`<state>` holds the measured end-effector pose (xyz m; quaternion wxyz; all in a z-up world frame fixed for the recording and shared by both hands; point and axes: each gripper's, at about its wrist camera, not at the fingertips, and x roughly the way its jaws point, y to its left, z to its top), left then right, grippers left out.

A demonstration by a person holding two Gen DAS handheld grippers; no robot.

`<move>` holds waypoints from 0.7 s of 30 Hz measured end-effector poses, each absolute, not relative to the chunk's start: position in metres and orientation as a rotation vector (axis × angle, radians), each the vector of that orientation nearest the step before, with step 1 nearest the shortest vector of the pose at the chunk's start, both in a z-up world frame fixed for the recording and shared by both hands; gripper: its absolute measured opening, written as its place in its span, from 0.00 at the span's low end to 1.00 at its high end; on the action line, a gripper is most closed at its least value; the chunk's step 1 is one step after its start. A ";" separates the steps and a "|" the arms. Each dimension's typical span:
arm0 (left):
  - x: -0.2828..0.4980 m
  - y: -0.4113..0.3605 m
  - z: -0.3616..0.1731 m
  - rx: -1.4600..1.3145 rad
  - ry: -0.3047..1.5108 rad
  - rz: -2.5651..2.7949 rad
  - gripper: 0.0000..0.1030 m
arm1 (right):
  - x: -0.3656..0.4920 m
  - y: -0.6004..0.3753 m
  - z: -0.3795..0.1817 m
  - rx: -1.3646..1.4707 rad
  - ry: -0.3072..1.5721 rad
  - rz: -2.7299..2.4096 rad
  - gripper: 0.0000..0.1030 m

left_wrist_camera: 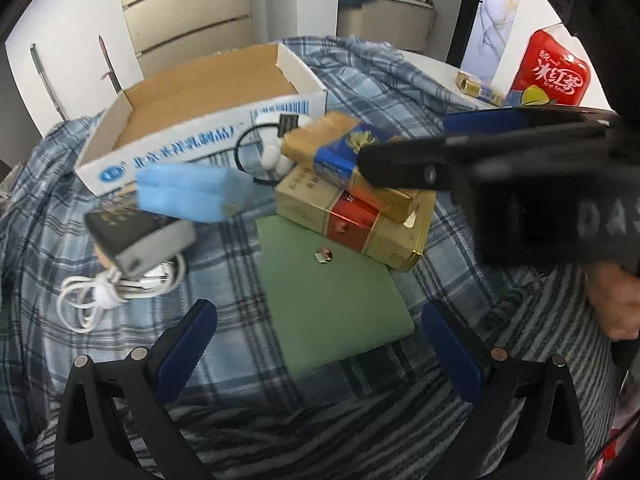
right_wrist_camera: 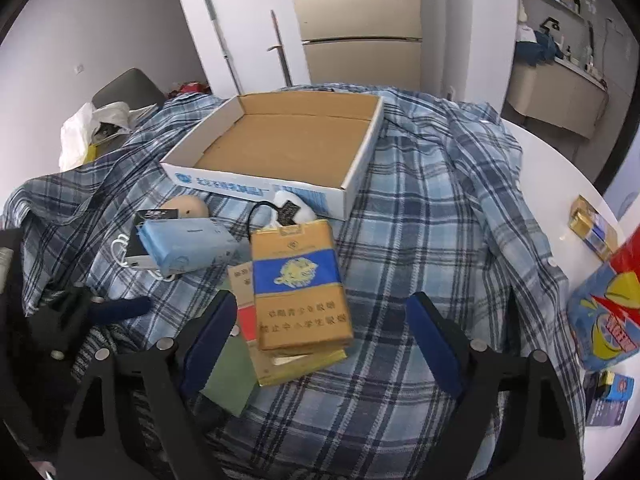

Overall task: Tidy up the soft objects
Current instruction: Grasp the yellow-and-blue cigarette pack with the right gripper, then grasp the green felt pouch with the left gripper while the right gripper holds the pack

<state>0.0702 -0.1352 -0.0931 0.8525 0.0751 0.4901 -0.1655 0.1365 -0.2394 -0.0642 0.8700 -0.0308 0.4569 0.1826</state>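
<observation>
My left gripper [left_wrist_camera: 320, 332] stands open above a green soft pouch [left_wrist_camera: 332, 300] with a snap button, which lies on the plaid cloth [left_wrist_camera: 240, 380]. My right gripper [right_wrist_camera: 324, 320] is open around a gold-and-blue cigarette pack [right_wrist_camera: 300, 292], and neither pad touches it. That pack lies on a gold-and-red carton [left_wrist_camera: 360, 228]. A light blue soft pack [left_wrist_camera: 188, 192] rests on a dark grey device [left_wrist_camera: 136, 236] left of the stack. An empty open cardboard box [right_wrist_camera: 280, 140] stands behind them. In the left wrist view the right gripper [left_wrist_camera: 408, 142] hovers over the pack [left_wrist_camera: 340, 152].
A coiled white cable [left_wrist_camera: 112, 292] lies at the left. A white fluffy item with a black cord [right_wrist_camera: 292, 208] sits against the box front. A red ice tea bottle [left_wrist_camera: 552, 72], a small gold pack [right_wrist_camera: 592, 232] and a colourful bag [right_wrist_camera: 604, 312] stand on the white table at the right.
</observation>
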 end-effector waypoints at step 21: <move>0.060 -0.134 -0.079 0.198 0.965 -0.396 0.69 | 0.115 -0.252 -0.061 -0.048 0.934 0.361 0.50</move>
